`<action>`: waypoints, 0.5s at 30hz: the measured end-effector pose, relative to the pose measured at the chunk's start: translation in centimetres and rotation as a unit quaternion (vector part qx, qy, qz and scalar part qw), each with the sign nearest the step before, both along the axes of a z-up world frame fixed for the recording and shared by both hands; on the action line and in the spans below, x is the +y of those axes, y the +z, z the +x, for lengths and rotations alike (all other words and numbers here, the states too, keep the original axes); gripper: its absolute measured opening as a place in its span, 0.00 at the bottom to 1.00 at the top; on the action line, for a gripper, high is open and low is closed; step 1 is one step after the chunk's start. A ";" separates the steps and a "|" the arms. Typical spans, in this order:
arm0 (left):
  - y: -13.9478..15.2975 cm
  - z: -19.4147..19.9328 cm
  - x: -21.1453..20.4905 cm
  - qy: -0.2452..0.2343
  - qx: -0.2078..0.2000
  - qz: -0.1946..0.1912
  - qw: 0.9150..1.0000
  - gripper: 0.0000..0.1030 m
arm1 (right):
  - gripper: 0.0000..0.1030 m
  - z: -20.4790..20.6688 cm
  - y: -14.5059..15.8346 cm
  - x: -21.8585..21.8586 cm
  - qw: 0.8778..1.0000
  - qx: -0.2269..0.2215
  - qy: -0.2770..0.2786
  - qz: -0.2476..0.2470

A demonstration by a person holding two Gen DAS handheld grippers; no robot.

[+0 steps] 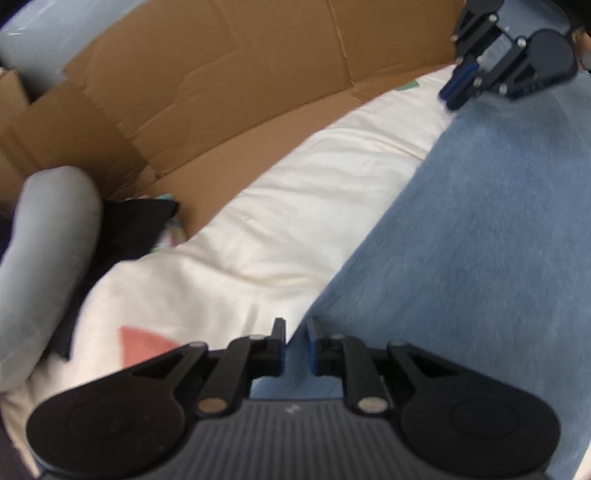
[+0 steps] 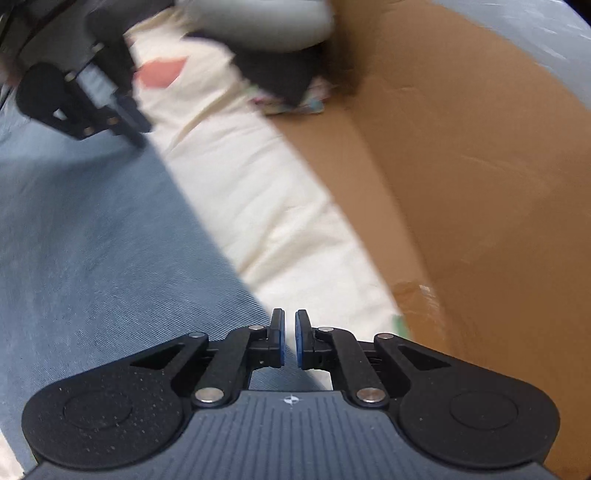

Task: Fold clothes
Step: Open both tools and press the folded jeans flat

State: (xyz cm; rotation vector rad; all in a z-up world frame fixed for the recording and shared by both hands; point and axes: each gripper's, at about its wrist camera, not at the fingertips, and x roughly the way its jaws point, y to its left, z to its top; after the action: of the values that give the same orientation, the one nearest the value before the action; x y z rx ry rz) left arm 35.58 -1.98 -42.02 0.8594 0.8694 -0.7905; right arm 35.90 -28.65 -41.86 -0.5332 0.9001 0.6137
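A blue denim-like garment (image 1: 461,240) (image 2: 92,240) lies flat on a cream cloth (image 1: 295,206) (image 2: 266,192) with a red patch (image 1: 144,347). My left gripper (image 1: 296,332) (image 2: 136,129) hovers over the blue garment's near edge. Its jaws are slightly apart, and only the cloth below shows through the gap. My right gripper (image 2: 290,325) (image 1: 452,98) is over the garment's other edge. It is open by a narrow slit with nothing pinched between the pads.
A flattened brown cardboard box (image 1: 221,74) (image 2: 461,166) borders the cream cloth. A rolled grey garment (image 1: 48,251) (image 2: 266,22) and a black garment (image 1: 133,225) (image 2: 280,77) lie at one end, on a patterned cloth.
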 end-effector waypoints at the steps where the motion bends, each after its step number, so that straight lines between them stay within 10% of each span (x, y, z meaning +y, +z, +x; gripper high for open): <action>1: 0.7 0.1 0.7 0.009 -0.001 -0.005 1.000 0.16 | 0.06 -0.2 0.5 -0.9 1.000 -0.001 -0.010 0.005; 15: 2.2 0.7 7.8 0.206 0.012 -0.076 0.975 0.21 | 0.27 -3.6 0.3 -7.5 0.991 0.017 -0.127 0.048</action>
State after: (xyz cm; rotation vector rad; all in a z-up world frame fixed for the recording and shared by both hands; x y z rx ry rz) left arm 36.28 5.83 -39.84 0.5097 0.9553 -0.4952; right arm 32.28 -36.18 -41.57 -0.3164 0.9481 0.4336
